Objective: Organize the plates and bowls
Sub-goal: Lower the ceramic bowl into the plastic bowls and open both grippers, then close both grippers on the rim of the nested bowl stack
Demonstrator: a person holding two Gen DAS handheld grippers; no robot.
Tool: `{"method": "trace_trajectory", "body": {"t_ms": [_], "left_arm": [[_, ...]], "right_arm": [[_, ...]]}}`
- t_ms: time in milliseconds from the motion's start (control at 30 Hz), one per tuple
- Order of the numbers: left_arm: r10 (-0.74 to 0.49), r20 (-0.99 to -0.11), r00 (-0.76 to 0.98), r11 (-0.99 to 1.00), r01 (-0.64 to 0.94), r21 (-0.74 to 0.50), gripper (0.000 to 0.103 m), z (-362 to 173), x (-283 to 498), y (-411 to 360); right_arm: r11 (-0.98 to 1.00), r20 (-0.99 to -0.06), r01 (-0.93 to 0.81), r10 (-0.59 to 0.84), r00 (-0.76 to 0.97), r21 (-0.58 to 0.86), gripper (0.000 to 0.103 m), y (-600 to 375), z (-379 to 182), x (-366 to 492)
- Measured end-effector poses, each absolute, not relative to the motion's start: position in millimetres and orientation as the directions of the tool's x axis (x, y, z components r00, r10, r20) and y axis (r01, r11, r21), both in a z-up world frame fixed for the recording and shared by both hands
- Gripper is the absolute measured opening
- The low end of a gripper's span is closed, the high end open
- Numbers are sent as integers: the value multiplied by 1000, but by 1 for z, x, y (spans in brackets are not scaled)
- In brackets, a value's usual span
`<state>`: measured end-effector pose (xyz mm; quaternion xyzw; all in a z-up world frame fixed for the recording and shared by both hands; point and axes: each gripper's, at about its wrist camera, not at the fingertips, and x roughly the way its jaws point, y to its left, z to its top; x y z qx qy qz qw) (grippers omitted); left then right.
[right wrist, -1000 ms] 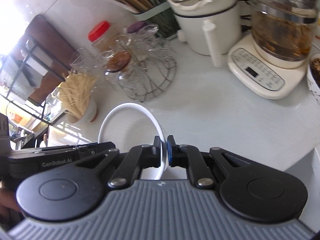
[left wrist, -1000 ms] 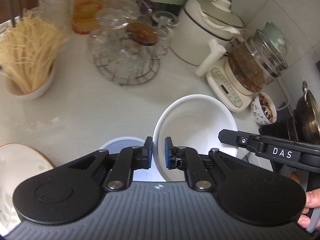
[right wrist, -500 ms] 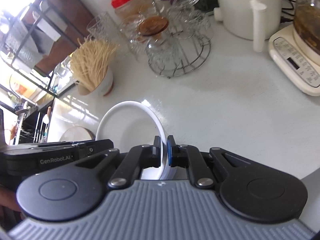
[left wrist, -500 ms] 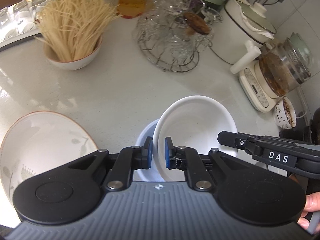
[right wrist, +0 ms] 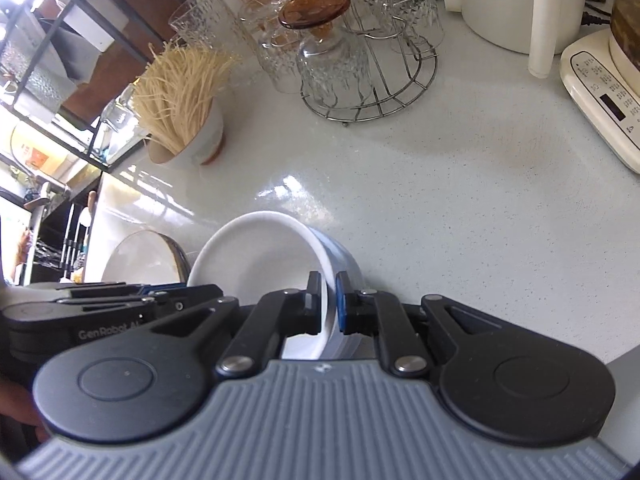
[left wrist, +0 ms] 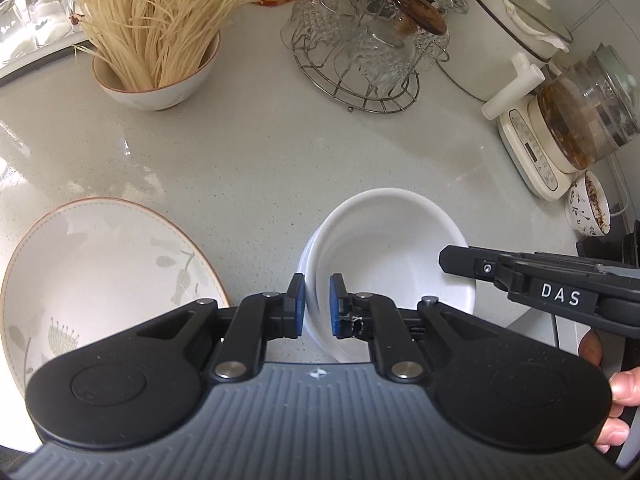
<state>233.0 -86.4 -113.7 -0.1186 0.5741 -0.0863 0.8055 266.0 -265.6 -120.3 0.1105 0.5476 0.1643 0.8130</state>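
A plain white bowl [left wrist: 392, 248] is held between both grippers and sits nested in a pale blue-white bowl [right wrist: 346, 258] on the grey counter. My left gripper [left wrist: 317, 304] is shut on the white bowl's near-left rim. My right gripper [right wrist: 329, 300] clamps the opposite rim; its jaws are opening, with the rim still between the pads. In the left wrist view the right gripper's finger [left wrist: 460, 258] reaches over the bowl's right edge. A large leaf-patterned plate [left wrist: 100, 264] lies just left of the bowls.
A bowl of dry noodles [left wrist: 160, 84] stands at the back left. A wire rack of glasses [left wrist: 360, 60] is at the back centre. A white pot [left wrist: 504, 40], a tea maker [left wrist: 572, 128] and a small patterned bowl [left wrist: 588, 208] are on the right.
Both grippers sank with the white bowl and shifted toward the patterned plate. The bowl now sits down inside the pale blue bowl.
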Motion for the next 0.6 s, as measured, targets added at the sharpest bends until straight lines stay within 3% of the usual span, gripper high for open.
{"method": "trace_trajectory", "body": {"t_ms": [100,167,233,300,333,367,600], "left_arm": [[-268,-908,321,959,-3,-284,14,-115,235,-87],[-257,-909,328,961,-8,-275,22,-114,235,-87],[-250,-907,339,962,-15,-271,40,-113,236,-86],[-245,-905,348,963,-22,-269,43,-113,237,-86],[-242,-906,348,963,-25,-267,43,-113,238,-86],[-240,-906,348,963,-30,-267,43,-114,239,-85],[-249,-907,339,958,-53,-283,43,-120,240,-84]], "right_arm": [[924,-858,-128,381,344,360,12,-269,-122,268],[930,-866,-108,368,337,353,12,-271,-124,270],[932,-874,-89,360,326,351,14,-274,-126,272],[931,-878,-62,361,315,360,35,-279,-130,275],[928,-875,-48,366,318,370,55,-282,-131,275],[924,-869,-41,373,326,381,60,-284,-132,275],[909,-867,-38,408,285,415,60,-284,-150,281]]}}
